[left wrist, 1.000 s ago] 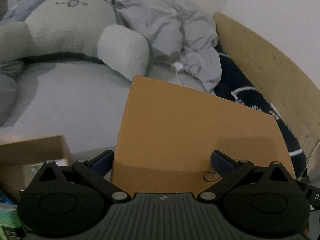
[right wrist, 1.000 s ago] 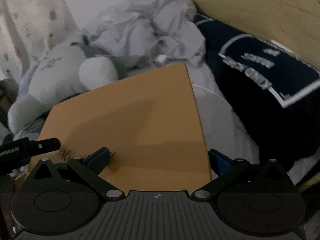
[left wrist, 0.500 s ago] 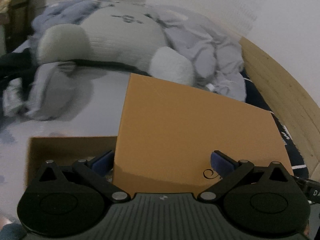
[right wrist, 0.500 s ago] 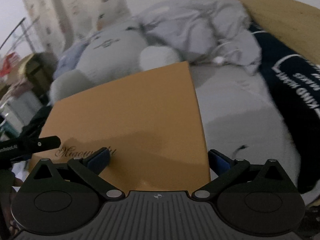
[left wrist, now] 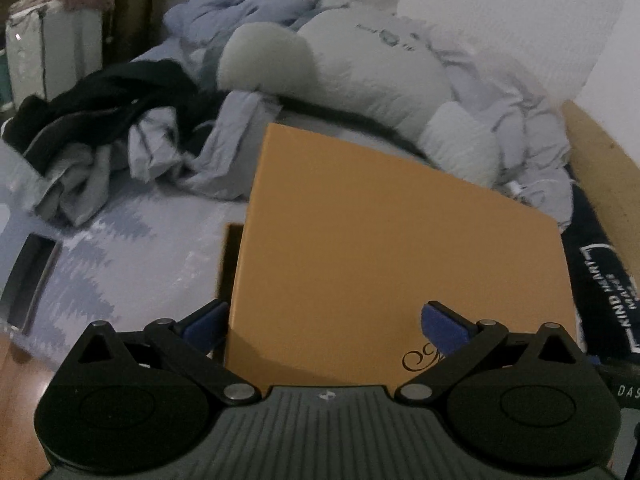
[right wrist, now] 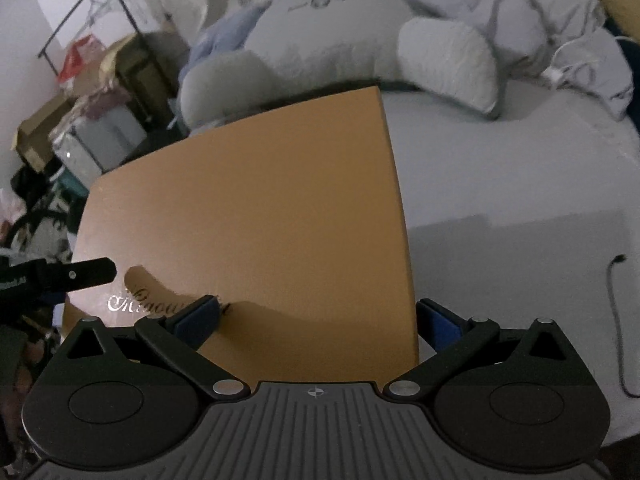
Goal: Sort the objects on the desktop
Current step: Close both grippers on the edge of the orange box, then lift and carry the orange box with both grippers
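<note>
The left gripper (left wrist: 326, 326) has its blue-padded fingers set wide apart, one off the left edge of an orange-brown box lid (left wrist: 400, 256) and the other lying over its top face, so whether it truly grips the lid cannot be told. The right gripper (right wrist: 318, 320) is set the same way at the lid's (right wrist: 256, 216) right near corner: one pad over the top, one off the right edge, spread wide, grip uncertain. The lid is a flat, plain square panel with a curly dark script at its near edge, part of it covered by the fingers. It is held up over a bed with a pale grey sheet (right wrist: 512, 184), and its underside is out of sight. Beyond it lies a large grey plush toy (left wrist: 360, 64) with pale blue-grey bedding (left wrist: 520, 128) bunched behind, and to the far left a heap of dark and grey clothes (left wrist: 104, 128). A navy cushion with white lettering (left wrist: 608, 292) sits at the right against a wooden headboard (left wrist: 600, 152). In the right wrist view a black cable (right wrist: 614, 320) trails on the sheet, and a clothes rail (right wrist: 88, 4) and stacked boxes (right wrist: 44, 128) stand at the far left by the white wall. A dark rectangular shape (left wrist: 34, 276) lies on the sheet at the left; what it is cannot be made out.
</note>
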Demonstrator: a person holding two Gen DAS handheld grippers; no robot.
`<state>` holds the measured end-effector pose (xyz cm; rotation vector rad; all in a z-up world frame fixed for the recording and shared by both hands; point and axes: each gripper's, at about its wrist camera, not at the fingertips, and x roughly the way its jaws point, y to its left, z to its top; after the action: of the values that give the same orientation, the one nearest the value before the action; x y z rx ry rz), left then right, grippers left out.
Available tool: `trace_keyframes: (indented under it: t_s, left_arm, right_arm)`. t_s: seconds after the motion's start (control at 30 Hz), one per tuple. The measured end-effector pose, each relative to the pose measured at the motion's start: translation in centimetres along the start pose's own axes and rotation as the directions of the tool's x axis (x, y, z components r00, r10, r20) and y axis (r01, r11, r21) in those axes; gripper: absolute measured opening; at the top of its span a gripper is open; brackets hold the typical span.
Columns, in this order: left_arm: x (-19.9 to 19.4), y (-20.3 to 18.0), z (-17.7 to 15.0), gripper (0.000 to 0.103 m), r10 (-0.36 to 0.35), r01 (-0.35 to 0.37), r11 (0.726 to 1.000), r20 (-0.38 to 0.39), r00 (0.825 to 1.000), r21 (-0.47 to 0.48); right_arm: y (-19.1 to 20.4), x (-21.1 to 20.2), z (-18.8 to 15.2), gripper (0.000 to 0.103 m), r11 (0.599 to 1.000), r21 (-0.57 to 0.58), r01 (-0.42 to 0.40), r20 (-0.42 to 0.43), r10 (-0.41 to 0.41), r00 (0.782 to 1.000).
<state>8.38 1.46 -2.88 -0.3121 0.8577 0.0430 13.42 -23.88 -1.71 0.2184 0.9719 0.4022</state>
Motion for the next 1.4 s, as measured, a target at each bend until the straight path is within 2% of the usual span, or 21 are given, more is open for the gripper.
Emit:
trace_keyframes:
  t_s: [0.23, 0.43, 0.8, 0.97, 1.2, 1.4]
  left_arm:
    - [3.9, 2.1, -0.9, 0.103, 0.029, -0.031, 0.999, -0.082, 0.996, -0.017]
    - [5.9, 3.2, -0.8, 0.103, 0.028, -0.032, 0.999, -0.117, 0.993, -0.035]
    - [7.6, 3.7, -0.5, 0.103, 0.012, -0.014, 1.000, -0.138, 0.990, -0.015]
    - [8.4, 4.3, -1.0, 0.103, 0.010, -0.014, 1.000, -0.167, 0.986, -0.018]
    - [8.7, 4.4, -1.0, 0.103, 0.026, -0.027, 1.000, -0.159, 0.987, -0.005]
    - [8.7, 5.1, -0.1, 0.103, -0.002, -0.008, 0.998, -0.180, 0.984, -0.055]
  right_arm:
    - [-0.1, 5.2, -0.2, 0.103, 1.000, 0.006, 0.006, -0.077, -0.006, 0.997]
    - [0.5, 7.4, 0.2, 0.103, 1.000, -0.012, 0.025, -0.108, -0.026, 0.994]
    - [-0.3, 9.2, 0.1, 0.103, 0.999, -0.016, 0.039, -0.133, -0.041, 0.990]
    - [0.1, 10.2, -0.7, 0.103, 0.996, -0.049, 0.068, -0.150, -0.075, 0.986]
    - [0.2, 10.7, -0.4, 0.103, 0.996, -0.052, 0.077, -0.156, -0.084, 0.984]
    - [0.3, 10.6, 0.7, 0.103, 0.995, -0.050, 0.080, -0.162, -0.088, 0.983]
